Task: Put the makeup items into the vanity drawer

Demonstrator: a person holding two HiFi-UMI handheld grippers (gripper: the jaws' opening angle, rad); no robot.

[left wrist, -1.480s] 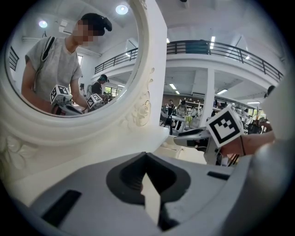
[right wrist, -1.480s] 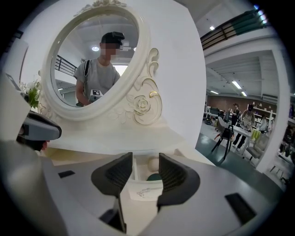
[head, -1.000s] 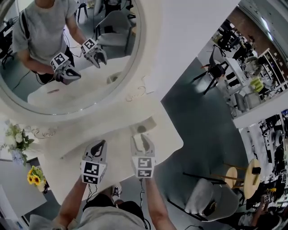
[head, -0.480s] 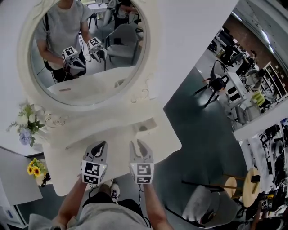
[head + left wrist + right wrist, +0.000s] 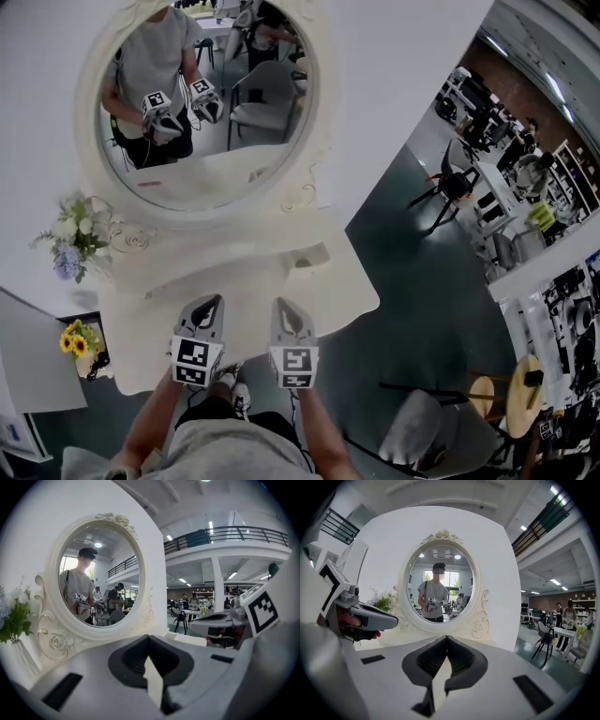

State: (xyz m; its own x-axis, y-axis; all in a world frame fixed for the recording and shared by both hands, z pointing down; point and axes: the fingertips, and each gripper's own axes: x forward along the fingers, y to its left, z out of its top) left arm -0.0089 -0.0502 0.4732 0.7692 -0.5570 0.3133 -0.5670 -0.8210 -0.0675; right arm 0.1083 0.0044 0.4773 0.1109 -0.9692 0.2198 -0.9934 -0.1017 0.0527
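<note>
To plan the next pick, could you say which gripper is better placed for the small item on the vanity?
Probably right: the right gripper, just closed on nothing, is nearer the item; the left gripper, also shut, sits farther aside.

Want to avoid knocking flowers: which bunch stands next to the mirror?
The white and blue bunch, right beside the mirror and its frame. The yellow bunch sits well clear of it, lower in the head view.

The person wears a light grey short-sleeved T-shirt over dark trousers, with one pale shoe showing below. Seen reflected, there is dark headgear and a narrow dark strap over one shoulder of the shirt
</note>
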